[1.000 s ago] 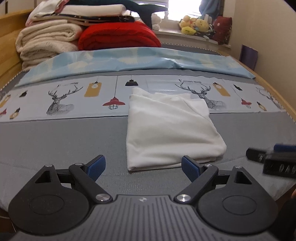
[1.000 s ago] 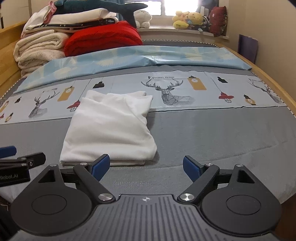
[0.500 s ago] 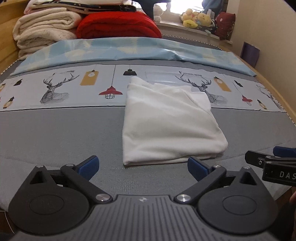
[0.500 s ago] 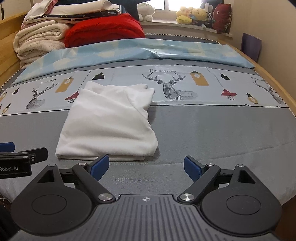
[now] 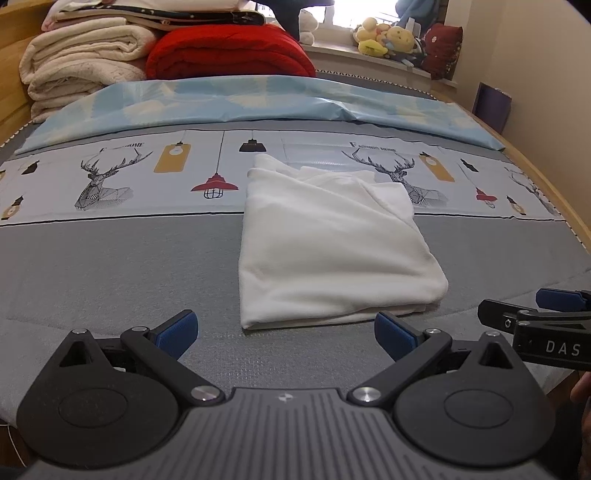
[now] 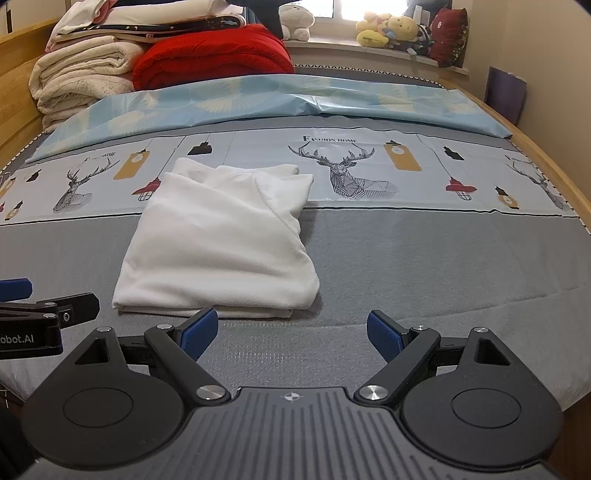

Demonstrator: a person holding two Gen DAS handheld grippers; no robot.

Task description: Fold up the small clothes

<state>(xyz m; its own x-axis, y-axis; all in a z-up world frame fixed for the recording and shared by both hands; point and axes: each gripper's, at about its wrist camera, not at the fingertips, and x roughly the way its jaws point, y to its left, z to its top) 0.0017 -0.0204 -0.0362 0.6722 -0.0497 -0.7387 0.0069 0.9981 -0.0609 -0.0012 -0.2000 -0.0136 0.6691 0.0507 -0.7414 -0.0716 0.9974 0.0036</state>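
A white garment lies folded into a neat rectangle on the grey bed cover, its far end on the deer-print strip. My left gripper stands wide open just short of the garment's near edge, nothing between its blue pads. In the right wrist view the same garment lies ahead and to the left. My right gripper is open too, its left pad close to the garment's near right corner, without touching. Each gripper shows at the other view's edge.
Folded cream blankets and a red quilt are stacked at the head of the bed, behind a light blue sheet. Plush toys sit on the windowsill. A wooden bed rail runs along the right.
Both views tilted slightly downward, so the garment sits higher and larger in frame. The left gripper's jaws widened a little. The garment itself has not moved.
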